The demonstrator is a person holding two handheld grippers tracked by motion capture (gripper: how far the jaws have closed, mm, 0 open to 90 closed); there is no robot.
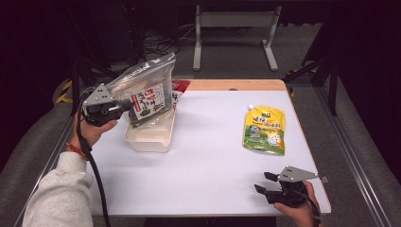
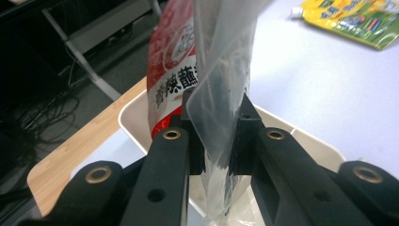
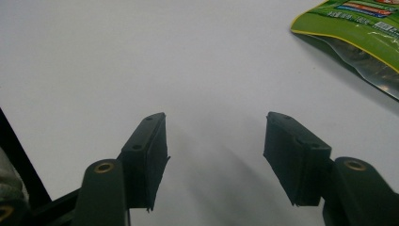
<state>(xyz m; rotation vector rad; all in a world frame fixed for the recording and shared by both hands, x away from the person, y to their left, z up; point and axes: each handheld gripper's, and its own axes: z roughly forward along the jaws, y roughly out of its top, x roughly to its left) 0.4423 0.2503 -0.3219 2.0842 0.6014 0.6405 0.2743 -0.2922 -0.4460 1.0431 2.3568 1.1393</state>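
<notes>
Left gripper (image 1: 124,105) was clamped on one edge of the clear zip bag (image 1: 146,92), pads pinching the film. Bag was transparent and crinkled, with a dark snack pack with a white-and-red label inside, hanging tilted over the white tray (image 1: 149,137) at table left. Right gripper (image 1: 265,182) sat low at the near right edge, jaws apart, nothing between them, yellow-green pouch (image 1: 265,130) beyond it

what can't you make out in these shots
- Inside of the white plastic tray: high view, hidden by the clear plastic bag that the left hand-held gripper holds over it.
- Red printed packet: left gripper view, half covered by that bag, top cut off.
- Print on the yellow-green spouted pouch: too small; right gripper view cuts it at the edge.
</notes>
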